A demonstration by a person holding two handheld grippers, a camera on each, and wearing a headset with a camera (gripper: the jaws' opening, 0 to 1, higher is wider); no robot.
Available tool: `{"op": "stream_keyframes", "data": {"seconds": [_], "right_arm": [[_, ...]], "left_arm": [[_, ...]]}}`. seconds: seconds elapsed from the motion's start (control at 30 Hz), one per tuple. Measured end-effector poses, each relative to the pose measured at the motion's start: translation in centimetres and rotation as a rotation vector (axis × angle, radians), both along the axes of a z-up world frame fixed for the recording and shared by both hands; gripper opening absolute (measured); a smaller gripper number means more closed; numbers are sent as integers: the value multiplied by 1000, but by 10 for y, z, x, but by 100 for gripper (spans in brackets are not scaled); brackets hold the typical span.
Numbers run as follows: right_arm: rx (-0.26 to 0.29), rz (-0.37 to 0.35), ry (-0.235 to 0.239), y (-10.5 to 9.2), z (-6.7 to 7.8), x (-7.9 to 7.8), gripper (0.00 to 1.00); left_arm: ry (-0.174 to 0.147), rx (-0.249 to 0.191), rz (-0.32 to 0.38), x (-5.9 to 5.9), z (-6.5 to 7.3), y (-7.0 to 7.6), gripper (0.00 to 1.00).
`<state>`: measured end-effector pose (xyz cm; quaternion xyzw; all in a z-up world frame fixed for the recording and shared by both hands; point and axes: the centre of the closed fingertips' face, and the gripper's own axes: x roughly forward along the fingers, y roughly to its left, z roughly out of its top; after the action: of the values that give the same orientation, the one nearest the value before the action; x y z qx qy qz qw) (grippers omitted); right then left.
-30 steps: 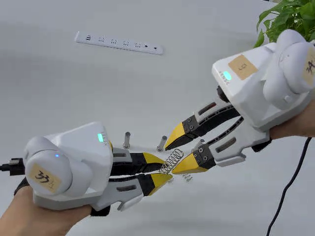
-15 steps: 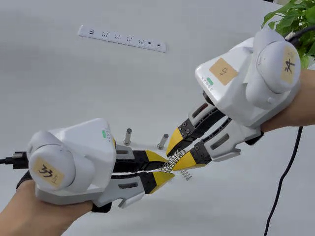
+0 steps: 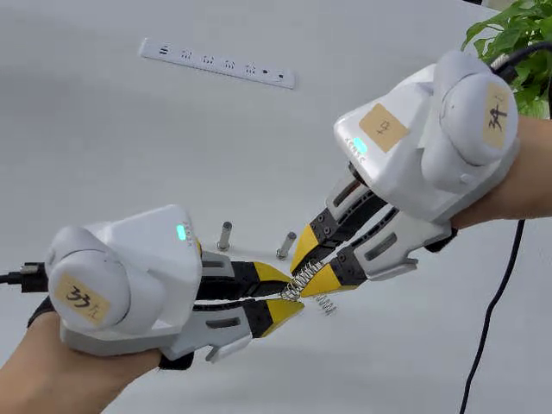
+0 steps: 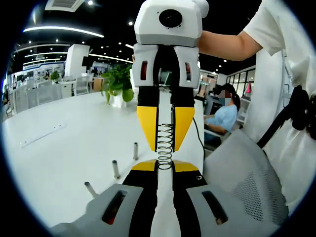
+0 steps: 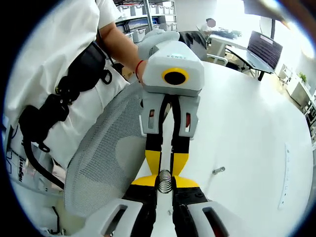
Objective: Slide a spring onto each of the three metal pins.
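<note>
Brought right gripper [image 3: 299, 280] down and in toward left gripper [image 3: 293, 295] since a second ago; narrowed its jaws from wide to coil-width. Same two pins, same loose spring on the table.

Hard to make out:
- Near end of thin coiled steel spring [image 3: 302, 278] buried between the left tips; how deep, cannot tell.
- Second small loose spring [image 3: 324, 304] flat on white tabletop [image 3: 129, 155], just beside and below the held spring, partly tucked under the right gripper's lower finger.
- Three short grey metal pins [image 4: 115, 169] upright, left of the held spring in the left gripper view; two [image 3: 225, 235] just beyond it in the head view; one [image 5: 218, 170] right of it in the right gripper view, tilt unclear through the fisheye.
- Right-hand unit cut by the frame edge in the head view.

Fingers:
- Left gripper [image 4: 164, 165]: narrow, clamped on the spring's end.
- Right gripper [image 4: 164, 148]: narrow, yellow tips [image 4: 147, 126] against both sides of the coil from the opposite end; grip force unreadable.
- Spring off the table, spanning tip to tip, seen end-on [image 5: 165, 181] in the right gripper view.
</note>
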<state>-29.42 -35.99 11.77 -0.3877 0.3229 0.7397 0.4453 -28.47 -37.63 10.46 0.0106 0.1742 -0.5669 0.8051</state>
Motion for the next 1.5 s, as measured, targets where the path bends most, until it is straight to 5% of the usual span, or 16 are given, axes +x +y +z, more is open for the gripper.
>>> {"op": "stream_keyframes", "data": {"seconds": [0.6,0.8,1.23,1.5], "right_arm": [[4,-26,2,6,1,2,7],[16,-54,-16,10,4,10,7],[-10,-91,-89,27,5,37,7],[-38,-143,-137,41,0,63,7]], "left_arm": [[-2,3,32,0,-6,15,13],[5,17,86,5,-12,36,17],[-43,100,210,23,-26,85,34],[-67,118,248,30,-32,100,49]]}}
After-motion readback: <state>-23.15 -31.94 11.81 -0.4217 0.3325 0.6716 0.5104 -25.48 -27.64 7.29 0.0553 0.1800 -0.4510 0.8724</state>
